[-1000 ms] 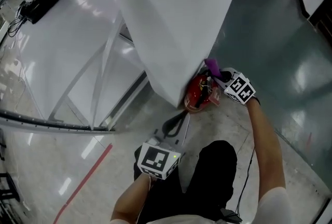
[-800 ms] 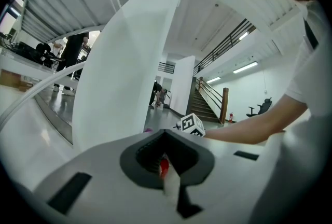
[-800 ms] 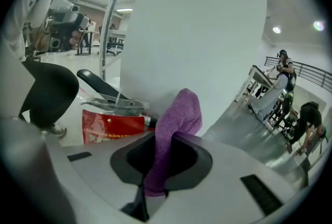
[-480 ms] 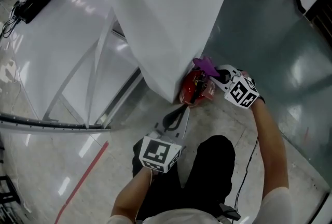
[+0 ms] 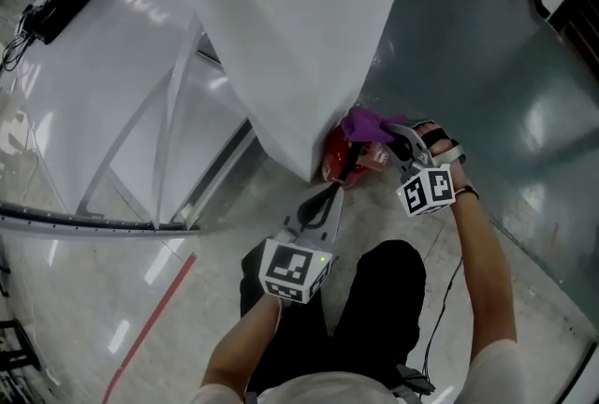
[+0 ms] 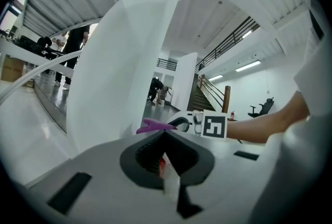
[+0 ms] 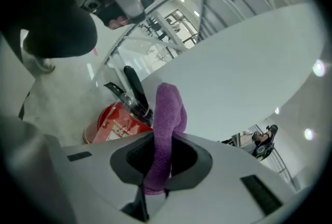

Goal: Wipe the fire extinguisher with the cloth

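A red fire extinguisher (image 5: 340, 159) stands on the floor against the foot of a white panel; its black lever (image 7: 134, 89) and red body (image 7: 116, 122) show in the right gripper view. My right gripper (image 5: 391, 143) is shut on a purple cloth (image 5: 367, 124), which lies over the top of the extinguisher. The cloth (image 7: 167, 114) sticks up out of the jaws. My left gripper (image 5: 321, 199) points at the extinguisher from the near side, a little short of it, jaws shut (image 6: 168, 176). A small red and white sliver shows at the jaw line; I cannot tell what it is.
A big white slanted panel (image 5: 299, 37) rises right behind the extinguisher. Dark green floor (image 5: 496, 75) lies to the right, pale glossy floor with a red line (image 5: 150, 318) to the left. The person's dark trousers (image 5: 379, 299) fill the near ground. People stand far off (image 6: 155, 88).
The right gripper has rolled and lifted, bringing the purple cloth from the extinguisher's right side up over its top. The left gripper has edged slightly down and closer to the extinguisher.
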### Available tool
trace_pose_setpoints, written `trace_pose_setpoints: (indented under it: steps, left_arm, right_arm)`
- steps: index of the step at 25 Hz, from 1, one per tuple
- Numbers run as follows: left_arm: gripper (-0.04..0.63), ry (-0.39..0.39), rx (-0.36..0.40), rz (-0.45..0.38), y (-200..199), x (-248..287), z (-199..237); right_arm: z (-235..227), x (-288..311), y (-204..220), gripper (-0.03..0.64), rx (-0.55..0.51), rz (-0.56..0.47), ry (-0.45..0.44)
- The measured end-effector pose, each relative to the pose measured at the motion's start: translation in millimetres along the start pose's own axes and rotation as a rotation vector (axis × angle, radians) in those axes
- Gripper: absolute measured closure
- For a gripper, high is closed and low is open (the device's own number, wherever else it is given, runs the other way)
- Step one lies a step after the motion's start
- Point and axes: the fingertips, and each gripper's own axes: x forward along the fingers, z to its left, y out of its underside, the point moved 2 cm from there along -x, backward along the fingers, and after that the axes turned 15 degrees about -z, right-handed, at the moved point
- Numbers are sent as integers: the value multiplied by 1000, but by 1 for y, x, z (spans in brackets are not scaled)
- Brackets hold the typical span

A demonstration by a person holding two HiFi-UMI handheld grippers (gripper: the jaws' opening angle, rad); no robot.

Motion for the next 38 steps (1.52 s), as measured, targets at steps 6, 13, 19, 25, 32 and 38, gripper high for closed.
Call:
trace_pose_setpoints:
  steps: [6, 13, 19, 25, 32, 38]
  left_arm:
    - [591, 6, -20, 11, 5, 0, -5]
    - [591, 7, -27, 4, 7, 0, -10]
    - [591, 0, -43, 16, 12, -3, -11]
    - [591, 4, -38, 12, 11, -4, -12]
    - [591, 7, -52, 19, 17, -6, -15]
    - [591, 19, -57, 20, 21, -6, -21]
  right_arm:
    - [9, -3, -22, 565, -237, 35, -13]
    - [18, -17, -40, 564, -351, 7, 29]
    - [31, -22, -46, 563, -462, -34, 49]
    - [55, -33, -54, 563, -460, -84, 49]
    - [85, -29, -36, 563, -429, -66, 47]
    - [105, -24, -26, 564, -393, -66, 37]
